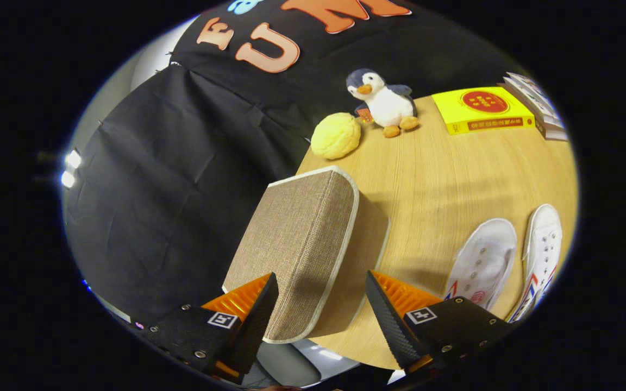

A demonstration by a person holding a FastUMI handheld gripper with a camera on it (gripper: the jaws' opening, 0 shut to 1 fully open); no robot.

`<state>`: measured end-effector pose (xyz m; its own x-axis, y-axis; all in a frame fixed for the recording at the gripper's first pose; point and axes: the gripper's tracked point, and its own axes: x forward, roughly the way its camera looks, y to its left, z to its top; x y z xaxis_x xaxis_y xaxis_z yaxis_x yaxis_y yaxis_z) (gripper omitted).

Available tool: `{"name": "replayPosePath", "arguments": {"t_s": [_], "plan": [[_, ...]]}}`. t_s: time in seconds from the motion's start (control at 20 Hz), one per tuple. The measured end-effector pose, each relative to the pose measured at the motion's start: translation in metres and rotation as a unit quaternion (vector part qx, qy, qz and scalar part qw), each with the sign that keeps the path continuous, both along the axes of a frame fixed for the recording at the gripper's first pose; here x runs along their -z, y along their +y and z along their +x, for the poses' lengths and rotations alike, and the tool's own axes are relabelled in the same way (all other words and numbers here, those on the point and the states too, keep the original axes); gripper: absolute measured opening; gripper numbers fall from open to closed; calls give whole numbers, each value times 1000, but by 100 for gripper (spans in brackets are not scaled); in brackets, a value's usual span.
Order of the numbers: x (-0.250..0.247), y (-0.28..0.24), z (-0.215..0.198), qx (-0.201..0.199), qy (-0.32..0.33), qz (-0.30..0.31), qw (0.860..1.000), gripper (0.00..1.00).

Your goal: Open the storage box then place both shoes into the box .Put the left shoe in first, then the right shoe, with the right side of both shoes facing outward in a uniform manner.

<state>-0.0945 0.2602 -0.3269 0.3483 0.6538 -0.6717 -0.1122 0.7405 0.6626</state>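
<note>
gripper (321,304): fingers spread wide, holding nothing, the storage box's near end between them (no contact seen) | storage box (302,239): lid closed, at the table (432,179) edge | two white shoes (481,263) (541,252): side by side right of the box | yellow ball (336,135), penguin toy (385,103), yellow book (481,110): beyond the box

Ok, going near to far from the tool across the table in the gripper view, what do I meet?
Open tool → closed box between and just ahead of its fingers → yellow ball → penguin at the table's far edge. Off to the right: two white shoes near, yellow book far.
</note>
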Motion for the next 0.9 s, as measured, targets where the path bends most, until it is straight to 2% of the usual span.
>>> {"name": "replayPosePath", "arguments": {"t_s": [0.2,0.35,0.65,0.85,0.9], "plan": [[5,22,-5,6,37,40,998,96],[14,36,-14,16,91,76,993,96],[-3,35,-8,38,103,124,986,96],[-26,18,6,72,102,154,980,90],[-36,17,11,80,96,172,977,83]]}}
